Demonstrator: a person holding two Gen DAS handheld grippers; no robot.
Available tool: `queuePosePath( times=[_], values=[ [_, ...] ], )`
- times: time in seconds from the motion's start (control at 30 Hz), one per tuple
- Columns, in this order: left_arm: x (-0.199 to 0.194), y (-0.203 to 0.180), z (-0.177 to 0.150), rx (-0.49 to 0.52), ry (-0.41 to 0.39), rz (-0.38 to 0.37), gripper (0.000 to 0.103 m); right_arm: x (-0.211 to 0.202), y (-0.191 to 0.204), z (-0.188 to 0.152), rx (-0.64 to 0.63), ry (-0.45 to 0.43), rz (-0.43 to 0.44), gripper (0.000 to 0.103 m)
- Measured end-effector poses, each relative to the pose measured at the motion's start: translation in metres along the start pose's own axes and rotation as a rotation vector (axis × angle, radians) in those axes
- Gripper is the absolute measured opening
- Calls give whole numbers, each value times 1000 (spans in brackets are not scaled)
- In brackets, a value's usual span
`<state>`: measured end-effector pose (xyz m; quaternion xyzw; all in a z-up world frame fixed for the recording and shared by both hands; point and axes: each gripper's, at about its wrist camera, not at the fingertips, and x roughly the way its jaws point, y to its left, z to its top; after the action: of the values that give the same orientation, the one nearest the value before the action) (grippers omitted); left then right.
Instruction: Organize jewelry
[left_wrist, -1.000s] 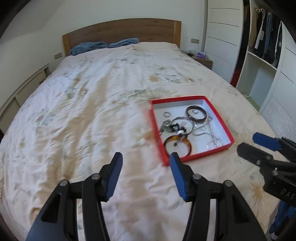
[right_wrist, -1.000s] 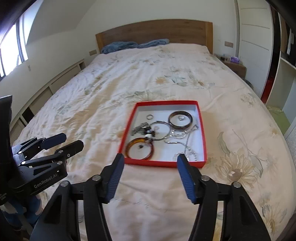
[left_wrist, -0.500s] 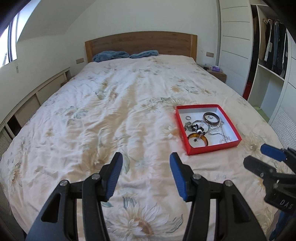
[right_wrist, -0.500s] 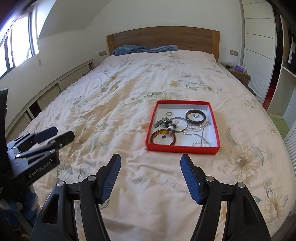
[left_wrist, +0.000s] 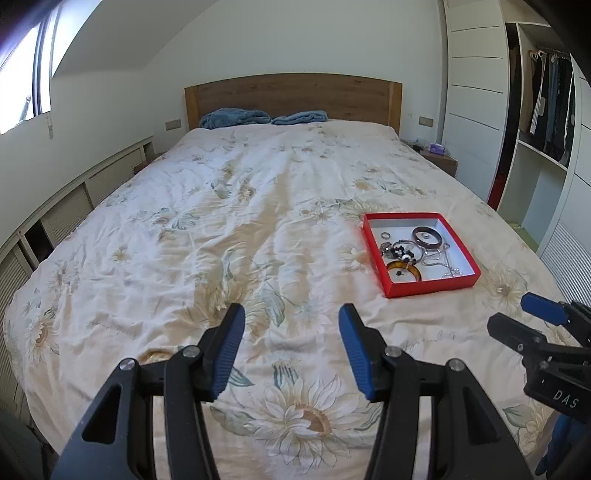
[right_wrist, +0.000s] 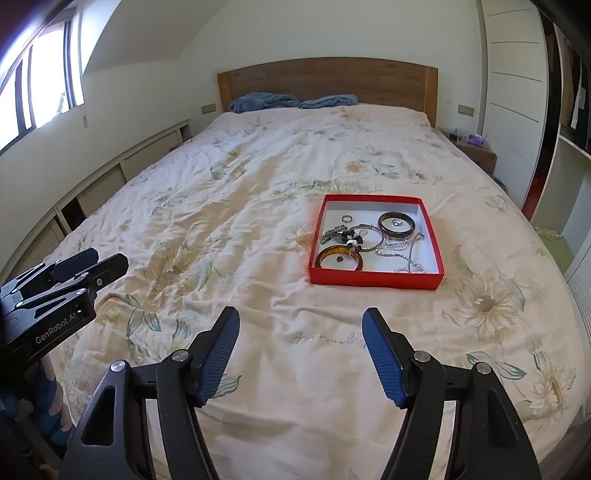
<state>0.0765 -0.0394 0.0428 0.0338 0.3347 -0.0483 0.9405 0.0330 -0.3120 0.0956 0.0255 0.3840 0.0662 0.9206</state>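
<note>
While both claws hang empty, the left gripper (left_wrist: 291, 354) wide and the right gripper (right_wrist: 301, 354) opening, the red tray (right_wrist: 375, 279) on the bedspread (right_wrist: 229, 206) holds tangled, slippery chains (right_wrist: 404, 251), probably light, and a stiff amber bangle (right_wrist: 340, 258), best pinched across its rim.

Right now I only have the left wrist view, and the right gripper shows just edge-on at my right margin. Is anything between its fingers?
Observer: No. The right gripper is empty, its jaws opening, with only bedspread showing between them.
Operator: Is the red tray lined up with it?
Observer: Nearly. The red tray lies ahead of the gap, offset to the right, untouched.
Operator: And my left gripper from that side?
Observer: The left gripper sits at the far left edge, well clear of the tray.
</note>
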Motion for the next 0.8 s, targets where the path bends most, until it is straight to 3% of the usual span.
queuePosePath(
  times=[0.27, 0.37, 0.5, 0.57, 0.8],
  values=[
    [-16, 0, -6, -1, -26, 13, 51, -16, 5, -6, -10, -25, 1, 70],
    [-22, -1, -7, 4, -34, 11, 51, -20, 5, -8, -13, -35, -2, 82],
    [-27, -2, -9, 5, -37, 11, 51, -23, 5, -10, -14, -38, -3, 86],
    [-27, -2, -9, 5, -37, 10, 51, -26, 5, -12, -14, -43, -7, 98],
    [-30, -3, -12, 2, -29, 5, 51, -32, 2, -16, -14, -51, -27, 103]
  ],
)
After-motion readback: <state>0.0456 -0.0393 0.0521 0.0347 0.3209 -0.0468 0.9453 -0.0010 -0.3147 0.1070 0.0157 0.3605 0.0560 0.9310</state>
